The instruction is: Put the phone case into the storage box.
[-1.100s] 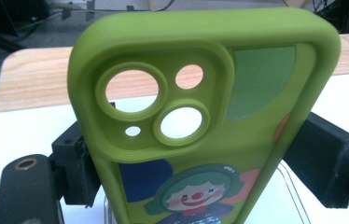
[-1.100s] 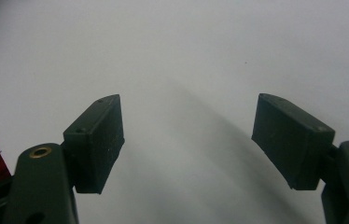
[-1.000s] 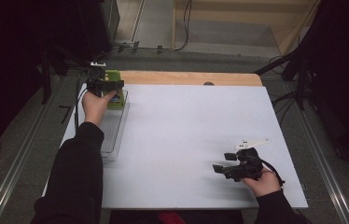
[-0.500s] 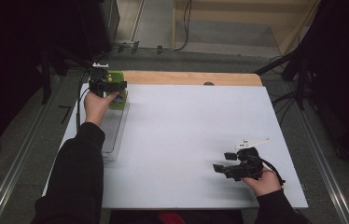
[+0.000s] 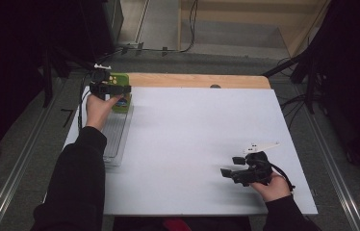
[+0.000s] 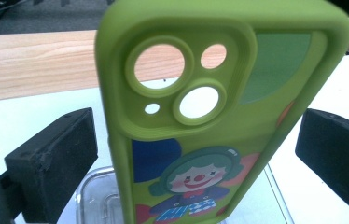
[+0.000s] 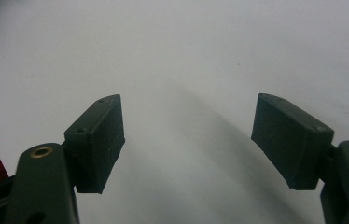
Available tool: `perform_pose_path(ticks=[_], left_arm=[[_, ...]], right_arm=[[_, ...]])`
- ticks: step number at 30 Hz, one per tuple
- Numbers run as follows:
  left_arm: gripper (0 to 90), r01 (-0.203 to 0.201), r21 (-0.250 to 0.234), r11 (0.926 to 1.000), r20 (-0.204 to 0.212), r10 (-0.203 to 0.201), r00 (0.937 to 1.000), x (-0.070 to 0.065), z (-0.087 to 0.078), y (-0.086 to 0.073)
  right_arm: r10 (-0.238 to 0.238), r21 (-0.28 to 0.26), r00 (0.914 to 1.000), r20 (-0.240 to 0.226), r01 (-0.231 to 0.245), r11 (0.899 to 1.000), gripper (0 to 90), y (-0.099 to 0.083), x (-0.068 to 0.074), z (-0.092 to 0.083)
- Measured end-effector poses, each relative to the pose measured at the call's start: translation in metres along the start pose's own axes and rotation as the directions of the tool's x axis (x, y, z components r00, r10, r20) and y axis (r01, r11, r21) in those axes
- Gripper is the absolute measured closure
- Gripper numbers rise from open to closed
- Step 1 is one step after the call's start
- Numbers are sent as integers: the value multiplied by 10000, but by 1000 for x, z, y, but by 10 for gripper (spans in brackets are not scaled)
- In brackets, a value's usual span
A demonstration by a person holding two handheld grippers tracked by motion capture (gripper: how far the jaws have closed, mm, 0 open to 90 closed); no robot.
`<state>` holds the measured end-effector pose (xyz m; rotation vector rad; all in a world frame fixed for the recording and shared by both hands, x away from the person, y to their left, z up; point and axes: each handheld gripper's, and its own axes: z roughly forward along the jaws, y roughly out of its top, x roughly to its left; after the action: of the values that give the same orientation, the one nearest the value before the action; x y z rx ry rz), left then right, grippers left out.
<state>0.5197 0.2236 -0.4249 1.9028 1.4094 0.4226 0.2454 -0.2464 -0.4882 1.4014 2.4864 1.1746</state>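
Observation:
A lime-green phone case (image 6: 219,116) with a clown picture and camera cut-outs stands upright between my left gripper's (image 6: 196,135) jaws. The jaws have just been opening, and a gap shows on each side of the case, so the pads do not press it. In the high view the left gripper (image 5: 115,89) sits at the far left of the table, over the green case (image 5: 121,96) at the far end of a clear tray (image 5: 115,139). My right gripper (image 5: 231,166) rests near the front right, open with nothing in it (image 7: 186,140) over the white surface.
A white sheet (image 5: 192,139) covers the table, with a wooden strip (image 5: 192,80) along its far edge. The clear tray's rim (image 6: 93,196) shows beneath the case. Cables and dark stands lie beyond the table.
The left gripper's jaws stand a little wider around the green case than before. Both hands have kept their places.

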Motion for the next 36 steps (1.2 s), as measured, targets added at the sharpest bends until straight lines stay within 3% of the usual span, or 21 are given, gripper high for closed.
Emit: perform_pose_path(ticks=[5,8,9,15,25,32,34,36], left_arm=[[0,-124,175,9998,-60,125,9999,2,-9,2],[0,-8,184,9998,195,5,9998,6,-15,2],[0,178,385,9991,261,-189,9995,6,-16,2],[0,457,332,9984,187,-463,9988,8,-26,3],[0,240,804,9965,167,-255,9995,7,-42,2],[0,192,877,9960,432,-230,9988,7,-58,1],[1,144,851,9963,779,-211,9967,7,-64,-1],[9,27,926,9957,808,-102,9967,6,-69,-1]], right_arm=[[25,-28,10000,50,-25,10000,235,0,1,0],[17,-20,10000,79,-16,10000,235,0,1,-1],[17,-16,10000,71,-17,10000,235,0,1,-1],[36,-63,10000,76,-35,10000,235,0,0,-1],[46,-139,10000,82,-45,9999,234,0,-1,-3],[99,-189,9999,40,-98,9998,233,1,-1,-5],[111,-193,9999,-13,-111,9998,233,1,-1,-6],[158,-205,9998,-102,-160,9997,233,1,-2,-6]])
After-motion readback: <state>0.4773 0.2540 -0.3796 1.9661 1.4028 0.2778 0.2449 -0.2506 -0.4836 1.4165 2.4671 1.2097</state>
